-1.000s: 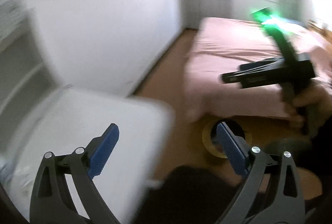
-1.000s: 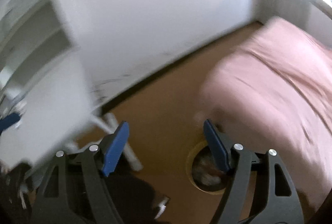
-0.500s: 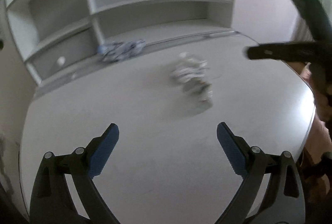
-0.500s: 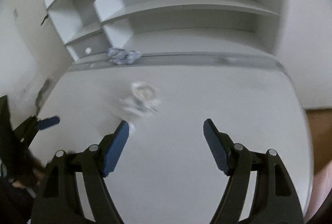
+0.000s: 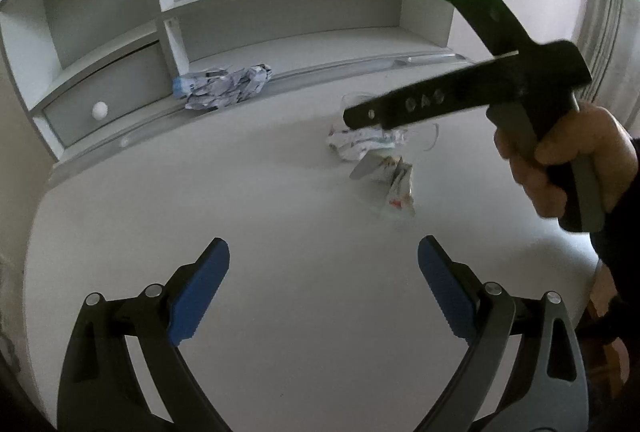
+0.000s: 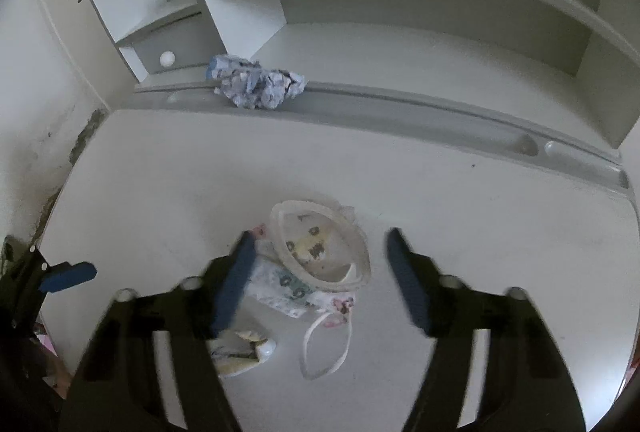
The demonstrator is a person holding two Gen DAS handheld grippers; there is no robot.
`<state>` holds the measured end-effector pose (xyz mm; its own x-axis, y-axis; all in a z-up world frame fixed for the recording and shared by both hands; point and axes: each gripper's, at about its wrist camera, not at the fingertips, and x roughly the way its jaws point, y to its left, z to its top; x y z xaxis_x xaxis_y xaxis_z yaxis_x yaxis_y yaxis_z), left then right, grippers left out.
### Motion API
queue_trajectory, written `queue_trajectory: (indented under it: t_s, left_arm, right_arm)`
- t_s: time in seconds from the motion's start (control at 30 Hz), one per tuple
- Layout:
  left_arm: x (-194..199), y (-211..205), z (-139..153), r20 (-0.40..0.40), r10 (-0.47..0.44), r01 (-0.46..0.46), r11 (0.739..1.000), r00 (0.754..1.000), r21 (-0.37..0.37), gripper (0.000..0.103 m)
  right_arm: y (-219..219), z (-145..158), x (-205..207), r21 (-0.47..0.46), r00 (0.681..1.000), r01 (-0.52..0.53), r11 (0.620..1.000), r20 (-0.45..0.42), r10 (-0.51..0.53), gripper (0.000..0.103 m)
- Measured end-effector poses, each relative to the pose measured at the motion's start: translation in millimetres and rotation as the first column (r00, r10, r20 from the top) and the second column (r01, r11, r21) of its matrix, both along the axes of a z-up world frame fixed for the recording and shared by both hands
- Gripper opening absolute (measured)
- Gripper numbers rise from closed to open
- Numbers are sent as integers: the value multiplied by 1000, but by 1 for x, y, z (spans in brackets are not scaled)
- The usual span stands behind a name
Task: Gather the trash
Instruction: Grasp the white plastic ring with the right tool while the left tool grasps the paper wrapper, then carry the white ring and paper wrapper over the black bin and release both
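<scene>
A pile of trash lies on the white desk (image 5: pixel 280 200): a crumpled printed wrapper (image 5: pixel 362 144), a flat foil packet (image 5: pixel 394 178) and a clear plastic cup (image 6: pixel 320 246) on its side. A blue-white crumpled paper wad (image 5: pixel 222 86) sits on the ledge at the back, also in the right wrist view (image 6: pixel 256 86). My left gripper (image 5: pixel 324 288) is open and empty over the near desk. My right gripper (image 6: pixel 318 280) is open, its jaws standing either side of the cup and wrappers (image 6: pixel 288 288), just above them.
A white shelf unit (image 5: pixel 280 4) with a small drawer (image 5: pixel 100 110) stands behind the desk. The hand holding the right gripper (image 5: pixel 560 160) is at the right of the left wrist view. A white strap loop (image 6: pixel 326 348) lies by the wrappers.
Both views swung from the floor and bed onto the desk. The right gripper has moved down over the cup and wrapper pile. Both grippers stay open.
</scene>
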<state>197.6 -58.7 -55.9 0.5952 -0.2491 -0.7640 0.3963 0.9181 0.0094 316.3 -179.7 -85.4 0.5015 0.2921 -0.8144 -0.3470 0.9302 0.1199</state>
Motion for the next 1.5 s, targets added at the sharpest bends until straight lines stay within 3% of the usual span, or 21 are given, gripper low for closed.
queue_trajectory:
  t_s: [0.03,0.23,0.37,0.5,0.6,0.67,0.7,0.93,1.1,1.23,1.27,1.33,1.4,1.5]
  left_arm:
    - [4,-3,0,-4,2,-2,1000,1000,-4,92]
    - [21,-31,-4,-16,-15,14,1000,1000,-18,92]
    - [33,-58,-16,-36,-37,38,999,999,24,92]
    - [45,-64,-25,-67,-2,4,999,998,33,91]
    - [51,-61,-26,-61,29,-28,999,998,23,75]
    - [50,-61,-27,-72,16,-14,1000,997,26,57]
    - [49,-62,-27,-54,13,-11,999,998,41,40]
    - [17,-71,-10,-19,-42,43,996,999,75,34]
    - [-9,-111,18,30,-161,159,986,987,53,34]
    - [-33,-175,32,53,-294,293,956,954,16,34]
    - [-40,-190,34,54,-327,327,945,943,7,34]
    - [-57,-233,34,47,-418,419,908,907,-13,34]
    - [-80,-274,33,42,-503,505,863,863,-28,34]
    - [-122,-338,23,20,-632,632,773,775,-53,34]
  right_arm:
    - [-2,0,0,0,1000,8,1000,1,-8,47]
    - [-24,22,-18,45,998,40,998,56,-42,46]
    - [-47,29,-34,61,996,72,996,54,-75,46]
    - [-72,35,-61,68,992,101,993,71,-106,46]
    - [-91,38,-79,73,988,127,989,78,-133,46]
    - [-103,39,-91,80,985,150,985,80,-156,46]
    - [-112,39,-99,81,982,165,983,81,-171,46]
    - [-184,39,-161,81,941,323,943,83,-329,46]
    - [-254,26,-226,66,869,486,871,72,-490,46]
    - [-306,10,-279,56,791,609,791,36,-611,46]
    - [-323,5,-300,63,756,652,756,25,-654,46]
    - [-344,-1,-325,60,709,703,709,16,-705,46]
    - [-369,-11,-359,61,643,764,642,1,-766,46]
    - [-402,-30,-405,49,541,841,539,-32,-840,46]
